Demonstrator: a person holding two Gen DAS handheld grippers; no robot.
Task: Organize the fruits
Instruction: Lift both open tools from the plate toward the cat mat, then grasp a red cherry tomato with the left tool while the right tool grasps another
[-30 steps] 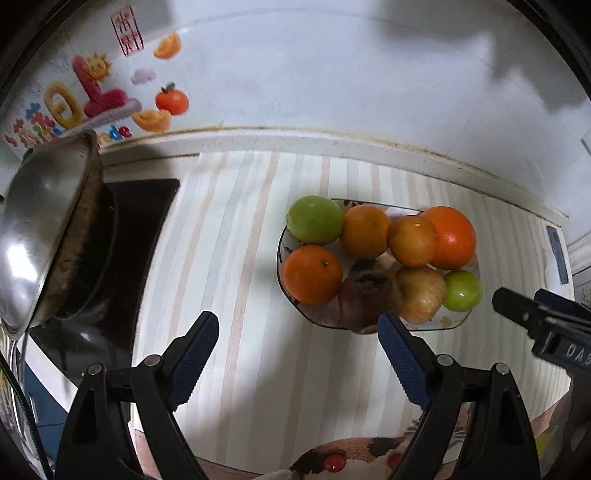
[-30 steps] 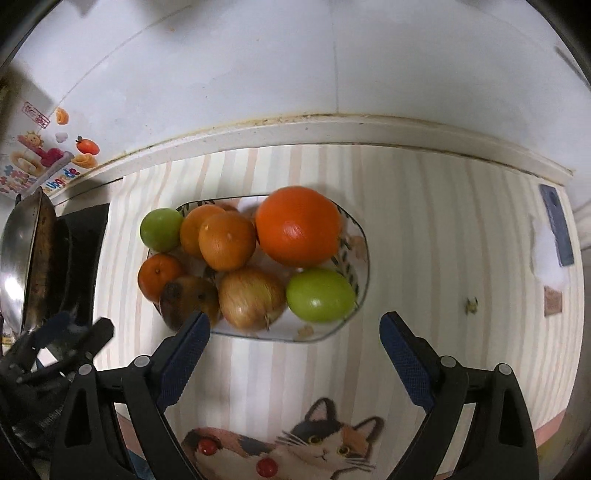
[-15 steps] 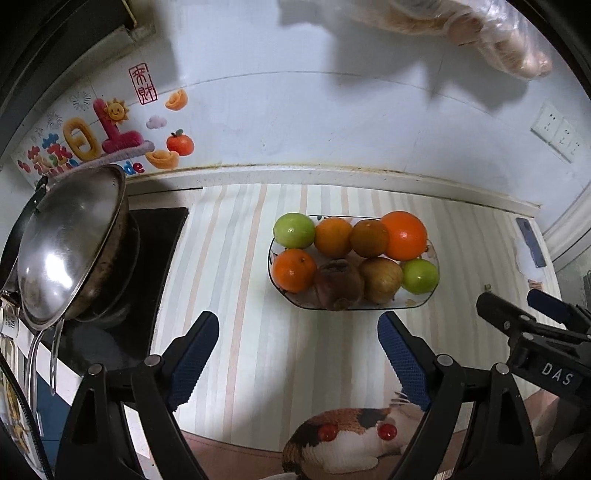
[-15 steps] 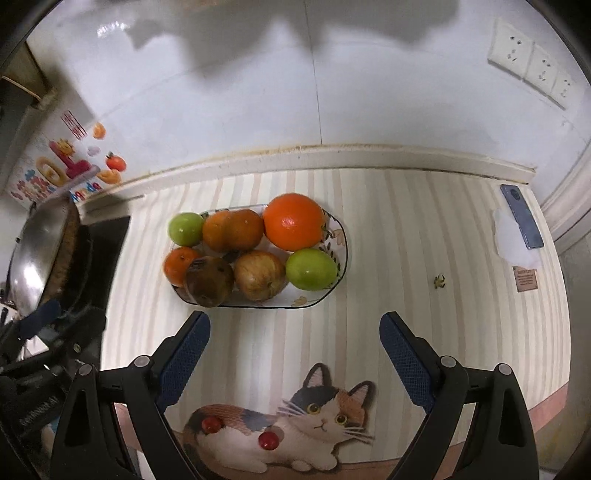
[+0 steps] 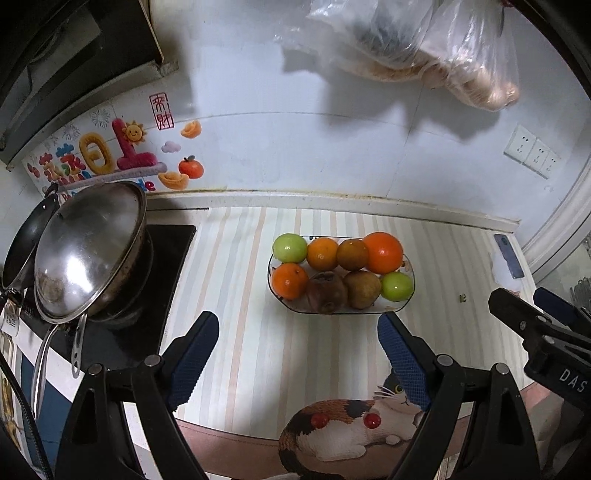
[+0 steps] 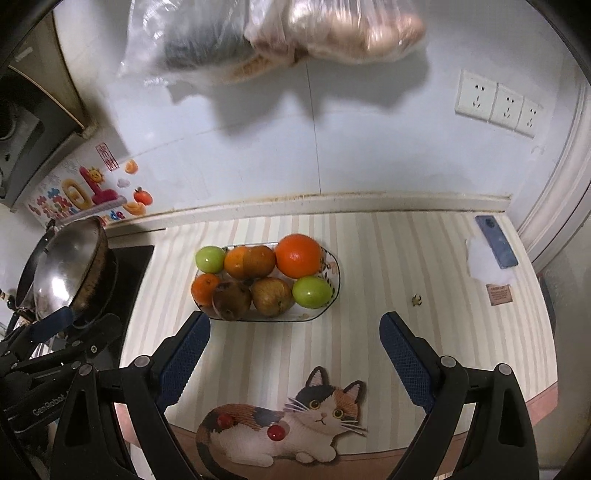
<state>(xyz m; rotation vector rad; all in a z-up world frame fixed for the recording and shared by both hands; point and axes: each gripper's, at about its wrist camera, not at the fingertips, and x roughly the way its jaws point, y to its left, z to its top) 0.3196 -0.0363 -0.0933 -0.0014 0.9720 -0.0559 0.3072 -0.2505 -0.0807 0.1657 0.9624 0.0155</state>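
A glass dish [image 5: 409, 264] [image 6: 334, 264] on the striped counter holds several fruits in two rows: a big orange [image 5: 382, 252] [image 6: 298, 256], smaller oranges [image 5: 290, 280], two green apples [image 5: 290, 247] [image 6: 312, 291] and brownish fruits [image 5: 327, 291] [image 6: 272, 296]. My left gripper [image 5: 298, 334] is open and empty, well back from the dish. My right gripper [image 6: 294, 334] is open and empty, also back from the dish. The right gripper also shows at the right edge of the left wrist view [image 5: 535, 314].
A steel wok lid and pans [image 5: 88, 247] sit on a black hob [image 5: 170, 258] at left. A cat-shaped mat [image 6: 284, 421] lies at the counter's front edge. A phone [image 6: 496, 242] lies at far right. Plastic bags [image 6: 280, 33] hang on the wall above.
Both grippers have pulled back and up from the dish, so the fruits look smaller and farther. Both stay open and empty.
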